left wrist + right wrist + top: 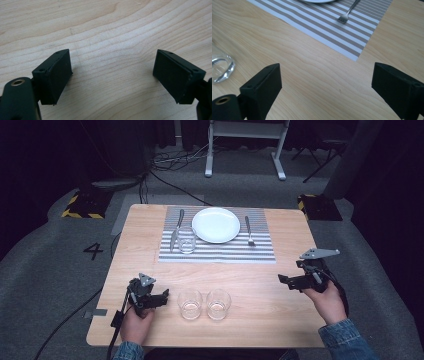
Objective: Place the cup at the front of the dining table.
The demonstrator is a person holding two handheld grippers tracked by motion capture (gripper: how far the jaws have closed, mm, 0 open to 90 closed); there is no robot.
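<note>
Two empty tumblers are seen side by side on the near part of the wooden table point(280, 270), the left glass point(190, 303) and the right glass point(218, 303) just apart from one another. They are flanked by both tools. The left gripper point(165, 296) is held low at the table's near left, just beside the left glass, its jaws spread wide with nothing but bare wood between them; the same gap is shown from the left gripper view point(112, 72), pads clear of everything. The right gripper point(283, 280) is held above the table's right edge, well apart from the right glass, jaws likewise parted and empty, as confirmed in the right gripper view point(325, 85), where the rim and base of a glass point(220, 67) are caught at the left border.

Farther back, a striped placemat point(217, 251) is laid across the table. On it a white plate point(216, 224) is set in the middle, a fork point(249, 231) to its right, a knife point(177, 227) to its left, and a third glass point(186, 240) is stood just beside the knife. Open wood is left between the grippers and the two near glasses; nothing is placed in the way
</note>
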